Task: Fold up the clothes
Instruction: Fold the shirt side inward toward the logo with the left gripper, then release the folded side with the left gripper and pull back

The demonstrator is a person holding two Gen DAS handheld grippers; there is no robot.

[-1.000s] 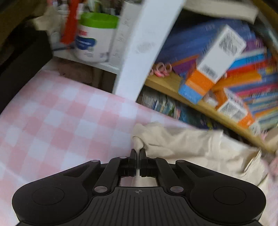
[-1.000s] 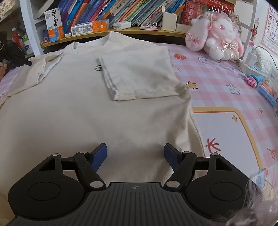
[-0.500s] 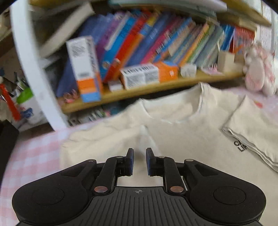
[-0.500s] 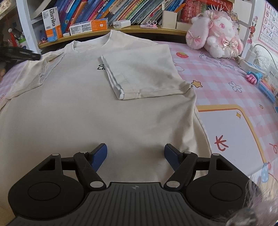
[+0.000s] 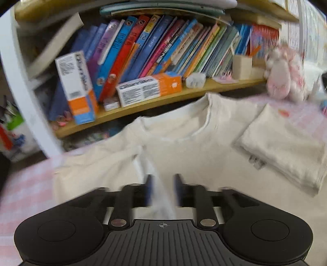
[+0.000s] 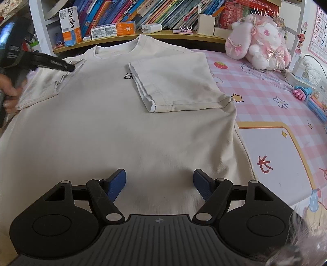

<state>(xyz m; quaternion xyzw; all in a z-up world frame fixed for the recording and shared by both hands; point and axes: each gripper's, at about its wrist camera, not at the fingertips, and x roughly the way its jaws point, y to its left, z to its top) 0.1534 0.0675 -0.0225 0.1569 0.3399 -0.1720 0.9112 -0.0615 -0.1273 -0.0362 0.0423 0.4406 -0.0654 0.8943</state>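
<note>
A cream T-shirt lies flat on the pink checked table, collar toward the bookshelf. Its right sleeve is folded in over the chest. Its left sleeve is folded in and rumpled. My left gripper is open a little above that sleeve, with a cloth ridge between its fingers; the view is blurred. It also shows in the right wrist view at the shirt's left shoulder. My right gripper is wide open and empty, above the shirt's lower hem.
A bookshelf with books and boxes runs along the far edge. A pink plush toy sits at the far right. Toys and a charger lie at the right edge. A pink mat covers the table.
My left gripper carried the left sleeve inward over the shirt, then opened and let it go. My right gripper stayed open and drew back slightly.
</note>
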